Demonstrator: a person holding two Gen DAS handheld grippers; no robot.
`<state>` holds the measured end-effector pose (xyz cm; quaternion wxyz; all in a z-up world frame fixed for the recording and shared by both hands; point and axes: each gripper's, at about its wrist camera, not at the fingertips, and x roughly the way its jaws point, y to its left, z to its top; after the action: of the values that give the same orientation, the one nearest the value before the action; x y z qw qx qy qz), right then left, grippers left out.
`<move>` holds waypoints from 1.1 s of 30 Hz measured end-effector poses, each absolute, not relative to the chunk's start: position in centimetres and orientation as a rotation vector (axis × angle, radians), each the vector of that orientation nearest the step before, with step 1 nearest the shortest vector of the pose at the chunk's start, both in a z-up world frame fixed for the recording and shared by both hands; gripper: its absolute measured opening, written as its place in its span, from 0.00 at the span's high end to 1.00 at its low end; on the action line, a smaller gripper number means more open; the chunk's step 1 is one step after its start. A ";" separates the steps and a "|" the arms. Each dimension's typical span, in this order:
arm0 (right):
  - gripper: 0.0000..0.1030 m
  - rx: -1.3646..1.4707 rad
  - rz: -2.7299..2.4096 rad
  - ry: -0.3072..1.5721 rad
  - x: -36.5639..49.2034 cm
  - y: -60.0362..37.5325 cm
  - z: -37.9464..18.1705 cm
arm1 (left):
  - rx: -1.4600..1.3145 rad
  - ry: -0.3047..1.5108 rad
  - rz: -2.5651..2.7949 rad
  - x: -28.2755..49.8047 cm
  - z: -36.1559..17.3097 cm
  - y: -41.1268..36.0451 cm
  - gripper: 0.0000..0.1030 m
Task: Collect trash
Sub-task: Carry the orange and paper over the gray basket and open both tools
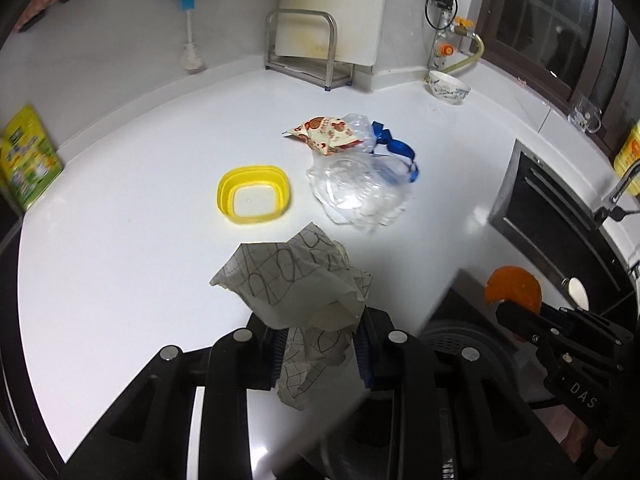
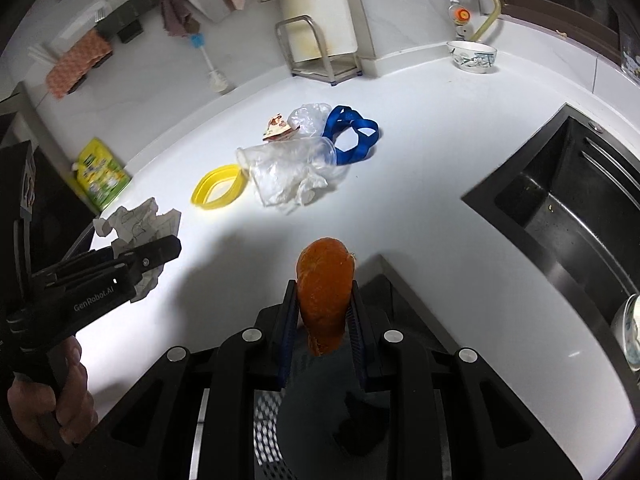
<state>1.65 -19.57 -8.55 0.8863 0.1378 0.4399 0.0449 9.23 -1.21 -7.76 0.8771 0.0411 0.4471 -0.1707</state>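
White stone makes up the tabletop, which runs back to a tiled wall where a metal rack and a patterned bowl stand by the far edge. Only the right wrist view looks down into the dark sink cut into the tabletop's right side, and it also catches the person's hand on the left tool's handle. Only the left wrist view shows the snack wrapper printed face up.

Near the middle of the tabletop lie the yellow lid, a crushed clear plastic cup lying on its side with thin film around it, and a blue ribbon just behind the cup.

At the near edge, the left gripper has its jaws pinching a crumpled sheet of paper, off-white with a dark line pattern. The right gripper has its jaws pressed on an orange peel, rough-skinned and curled, held upright above the tabletop's near edge.
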 end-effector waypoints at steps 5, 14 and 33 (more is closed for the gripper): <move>0.78 0.264 0.146 0.927 -1.5 -21.6 -7.9 | 0.079 0.912 -0.297 5.1 -6.6 -3.2 0.72; 0.78 0.244 0.279 0.954 -5.7 -23.7 -8.3 | 0.046 0.921 -0.187 -1.0 -6.8 -5.7 0.72; 0.77 0.221 0.357 1.135 -7.0 -22.2 -13.8 | 0.011 1.114 -0.153 -4.1 -12.9 -5.4 0.66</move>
<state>-7.04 -22.16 -13.81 0.8225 0.1040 0.5334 0.1679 -4.07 -5.41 -12.86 0.8460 0.0053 0.5281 -0.0726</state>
